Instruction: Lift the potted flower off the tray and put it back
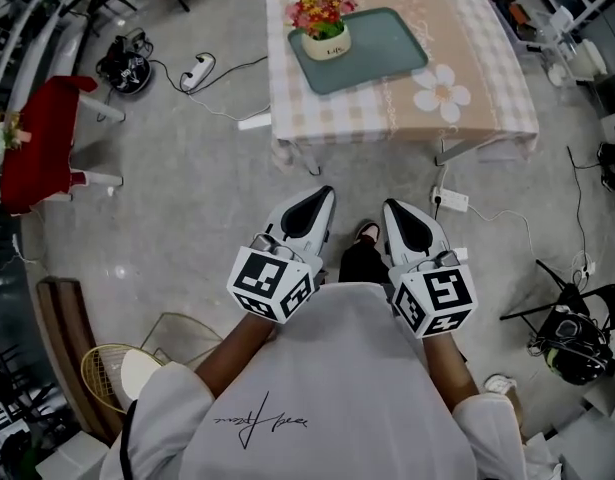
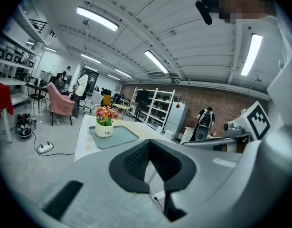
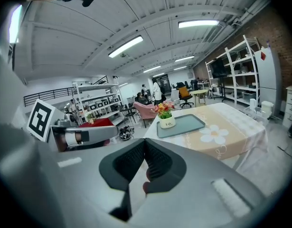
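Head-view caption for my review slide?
Shut, empty left gripper and right gripper held short of the checked-cloth table, where a white-potted flower stands on a teal rectangular tray.

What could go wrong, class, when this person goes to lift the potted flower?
The power strip and its cable lie on the floor before the table: a trip risk. The potted flower sits at a corner of the tray, near the table edge, so a clumsy nudge might topple it.
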The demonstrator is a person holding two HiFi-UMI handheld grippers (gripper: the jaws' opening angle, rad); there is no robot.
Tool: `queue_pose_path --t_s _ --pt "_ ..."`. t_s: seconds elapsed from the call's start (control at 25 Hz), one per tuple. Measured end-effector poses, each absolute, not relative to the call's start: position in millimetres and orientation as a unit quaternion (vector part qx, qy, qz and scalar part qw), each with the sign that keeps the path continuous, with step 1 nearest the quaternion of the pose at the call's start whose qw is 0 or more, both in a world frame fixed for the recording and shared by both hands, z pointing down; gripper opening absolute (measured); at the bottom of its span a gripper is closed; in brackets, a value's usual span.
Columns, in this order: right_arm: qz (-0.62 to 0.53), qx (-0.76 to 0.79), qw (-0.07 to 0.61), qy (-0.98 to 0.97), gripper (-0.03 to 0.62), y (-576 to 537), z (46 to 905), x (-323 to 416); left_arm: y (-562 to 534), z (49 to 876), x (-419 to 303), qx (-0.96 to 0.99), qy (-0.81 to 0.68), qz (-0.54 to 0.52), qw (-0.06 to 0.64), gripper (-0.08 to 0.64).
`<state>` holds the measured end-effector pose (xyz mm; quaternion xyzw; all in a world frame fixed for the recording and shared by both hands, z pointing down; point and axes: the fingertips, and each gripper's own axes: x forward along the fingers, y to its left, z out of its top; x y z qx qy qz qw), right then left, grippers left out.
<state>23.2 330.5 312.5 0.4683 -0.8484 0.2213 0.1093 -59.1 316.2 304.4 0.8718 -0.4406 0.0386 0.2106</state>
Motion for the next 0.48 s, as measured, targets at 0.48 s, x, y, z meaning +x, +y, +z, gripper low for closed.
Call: queue_pose_path --t_s 0.48 --pt "0.208 0.435 0.101 -0.870 0.008 274 311 74 241 276 -29 0.849 -0.498 0.021 0.173 -0.002"
